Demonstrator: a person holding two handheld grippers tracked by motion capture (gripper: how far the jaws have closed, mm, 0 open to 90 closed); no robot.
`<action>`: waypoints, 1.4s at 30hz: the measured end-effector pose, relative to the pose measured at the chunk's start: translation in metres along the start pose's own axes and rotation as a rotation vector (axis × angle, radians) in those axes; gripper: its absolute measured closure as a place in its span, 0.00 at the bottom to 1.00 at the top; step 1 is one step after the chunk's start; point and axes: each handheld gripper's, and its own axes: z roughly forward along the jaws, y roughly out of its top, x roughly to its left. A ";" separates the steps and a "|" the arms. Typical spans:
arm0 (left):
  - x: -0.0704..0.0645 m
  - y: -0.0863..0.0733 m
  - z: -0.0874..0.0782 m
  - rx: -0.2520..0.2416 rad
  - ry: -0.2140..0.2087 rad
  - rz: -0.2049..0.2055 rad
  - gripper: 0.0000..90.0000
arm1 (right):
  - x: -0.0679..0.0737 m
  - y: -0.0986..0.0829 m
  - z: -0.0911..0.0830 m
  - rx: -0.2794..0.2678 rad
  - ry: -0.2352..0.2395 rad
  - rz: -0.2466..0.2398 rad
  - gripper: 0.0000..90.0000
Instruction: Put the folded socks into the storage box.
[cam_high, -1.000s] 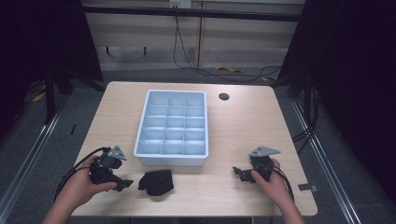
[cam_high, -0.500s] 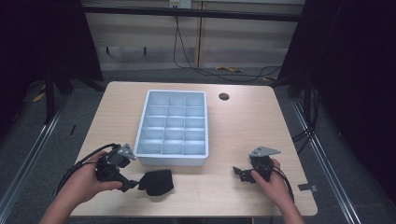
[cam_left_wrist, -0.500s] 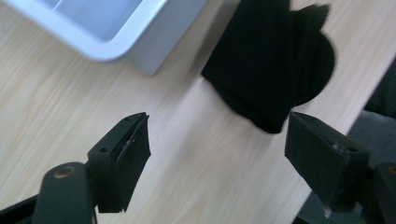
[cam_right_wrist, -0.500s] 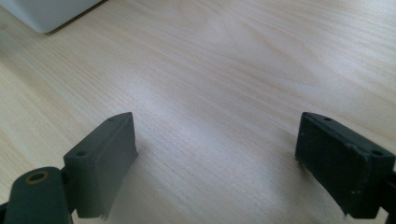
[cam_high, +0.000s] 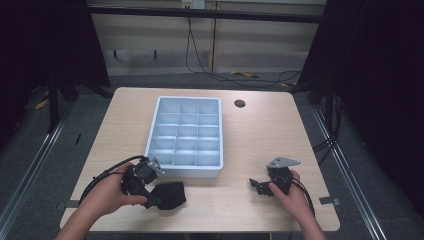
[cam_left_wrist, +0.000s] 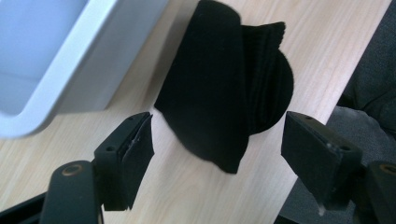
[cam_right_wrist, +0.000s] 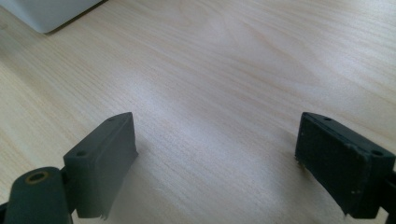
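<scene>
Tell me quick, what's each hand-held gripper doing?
Left hand-held gripper: open, jaws either side of the black folded cloth, not gripping it.
Right hand-held gripper: open, holding nothing, over bare table.

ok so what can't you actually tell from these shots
- Black folded cloth: what garment it is; dark, featureless in the high view and left gripper view.
- Divided tray: cut off by the frame edge in both gripper views.
- Left gripper: whether its jaws touch the cloth; too small in the high view.
</scene>
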 end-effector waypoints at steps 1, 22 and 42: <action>-0.002 0.002 0.002 0.001 -0.003 0.002 0.29 | 0.000 0.000 0.000 0.000 0.000 0.000 0.13; -0.016 0.017 0.038 0.059 -0.062 0.077 0.35 | 0.000 0.000 0.000 0.000 0.000 0.000 0.13; -0.012 0.016 0.039 0.047 -0.080 0.019 0.77 | 0.000 0.000 0.000 0.001 0.001 0.002 0.13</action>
